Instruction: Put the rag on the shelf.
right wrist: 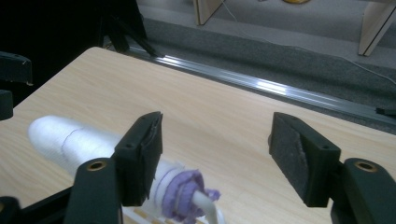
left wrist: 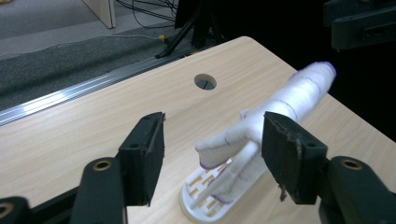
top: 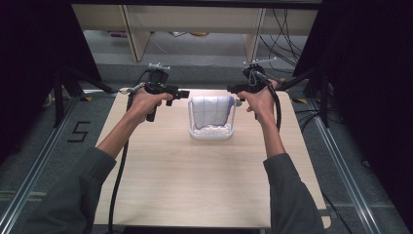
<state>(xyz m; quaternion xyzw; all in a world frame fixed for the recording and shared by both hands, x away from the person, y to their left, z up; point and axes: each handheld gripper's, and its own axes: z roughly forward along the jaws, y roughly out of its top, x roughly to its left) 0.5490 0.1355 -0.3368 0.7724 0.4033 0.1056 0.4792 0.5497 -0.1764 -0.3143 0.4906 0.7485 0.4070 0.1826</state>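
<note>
Flanking white cloth with purple stitching (top: 211, 110), draped over white plastic rack (top: 211, 132) mid-way on pale wooden counter (top: 204, 175): left claw (top: 184, 94) and right claw (top: 231, 89), both spread open, gripping nothing, held just beside cloth.

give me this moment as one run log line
left tongs: open, beside towel end | right tongs: open, at other end | white towel: draped over white rack | table: wood

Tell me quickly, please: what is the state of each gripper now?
Left gripper: open, holding nothing, beside the white cloth on the rack.
Right gripper: open, holding nothing.
</note>
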